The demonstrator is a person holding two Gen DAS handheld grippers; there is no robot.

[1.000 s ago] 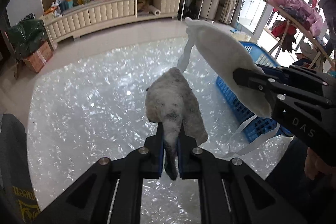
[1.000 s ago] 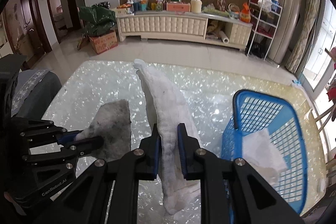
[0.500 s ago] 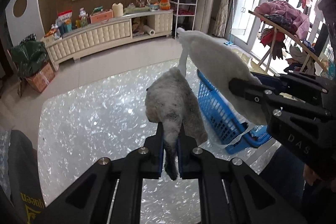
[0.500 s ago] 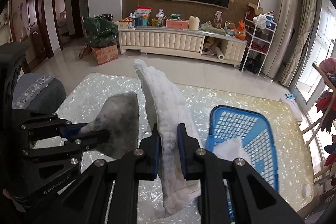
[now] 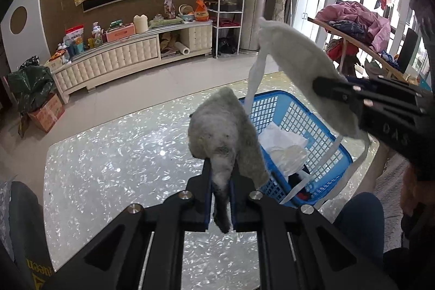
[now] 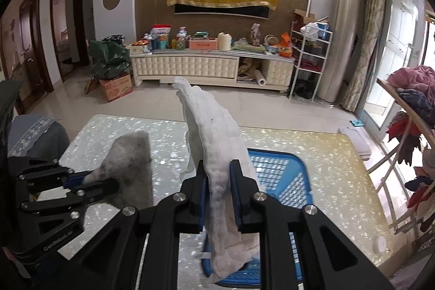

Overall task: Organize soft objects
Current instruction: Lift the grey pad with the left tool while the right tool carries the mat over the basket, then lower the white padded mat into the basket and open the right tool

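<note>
Grey cloth (image 5: 223,137) pinched between left jaws, seemingly above the blue basket (image 5: 299,110).

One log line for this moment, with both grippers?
left gripper: shut on grey cloth | right gripper: shut on white cloth | both above blue basket

Grey fuzzy cloth (image 5: 223,132), white gauze cloth (image 6: 217,143), both held aloft

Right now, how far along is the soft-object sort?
Done: the blue plastic mesh basket already holds crumpled white cloth and something dark.

In hand: the left tool is clamped on a fuzzy grey cloth, and the right tool is clamped on a white gauzy cloth with straps. Both hang above the pearly table, near the basket.

Left: release both into the basket.
</note>
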